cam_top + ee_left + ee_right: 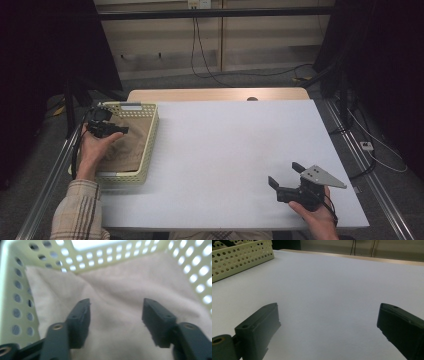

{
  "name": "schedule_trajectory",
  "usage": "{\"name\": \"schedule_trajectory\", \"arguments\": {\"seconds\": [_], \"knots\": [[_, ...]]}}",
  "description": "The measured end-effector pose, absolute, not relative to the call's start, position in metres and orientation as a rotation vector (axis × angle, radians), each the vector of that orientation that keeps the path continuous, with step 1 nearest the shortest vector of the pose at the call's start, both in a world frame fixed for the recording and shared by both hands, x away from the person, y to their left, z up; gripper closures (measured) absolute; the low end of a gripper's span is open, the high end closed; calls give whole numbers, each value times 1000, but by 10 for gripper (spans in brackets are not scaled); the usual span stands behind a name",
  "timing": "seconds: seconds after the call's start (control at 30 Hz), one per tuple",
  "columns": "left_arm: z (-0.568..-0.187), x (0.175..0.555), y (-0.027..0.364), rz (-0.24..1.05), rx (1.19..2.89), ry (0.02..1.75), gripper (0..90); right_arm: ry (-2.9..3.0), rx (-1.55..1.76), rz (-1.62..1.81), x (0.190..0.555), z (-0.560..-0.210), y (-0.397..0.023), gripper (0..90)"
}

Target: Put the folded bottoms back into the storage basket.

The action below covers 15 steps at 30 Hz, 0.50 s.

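Note:
A pale yellow perforated basket (153,134) stands at the table's left edge, with a beige cloth (129,145) lying crumpled inside it. My left gripper (106,128) hovers over the basket's far left part. In the left gripper view the jaws (116,302) stand apart just above the cloth (120,277), with nothing between them and the basket wall (15,290) around. My right gripper (284,173) rests low near the front right of the white table (225,145). It is open, and its jaws (328,306) face the bare tabletop, with the basket (242,255) far off.
A wooden strip (215,94) runs behind the white top. Metal rails (367,165) flank the table on both sides. Cables (200,60) trail over the grey floor, and dark curtains hang at the left and right.

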<state>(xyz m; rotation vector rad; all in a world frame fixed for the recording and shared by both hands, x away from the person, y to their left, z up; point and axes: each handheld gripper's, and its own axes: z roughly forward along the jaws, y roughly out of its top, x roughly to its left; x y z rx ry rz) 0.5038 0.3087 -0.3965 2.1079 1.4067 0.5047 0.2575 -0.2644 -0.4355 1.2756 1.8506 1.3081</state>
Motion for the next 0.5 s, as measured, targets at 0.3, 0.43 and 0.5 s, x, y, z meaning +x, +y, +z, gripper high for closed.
{"name": "schedule_trajectory", "arguments": {"seconds": [0.3,0.43,0.5], "knots": [[-378,489,313,541,1967,1284,94,1856,1272,1308,258,-436,-265,42],[-372,479,316,577,1897,1261,68,1850,1274,1316,258,-436,-266,42],[-371,475,318,592,1868,1258,65,1851,1278,1317,257,-436,-266,42]]}}
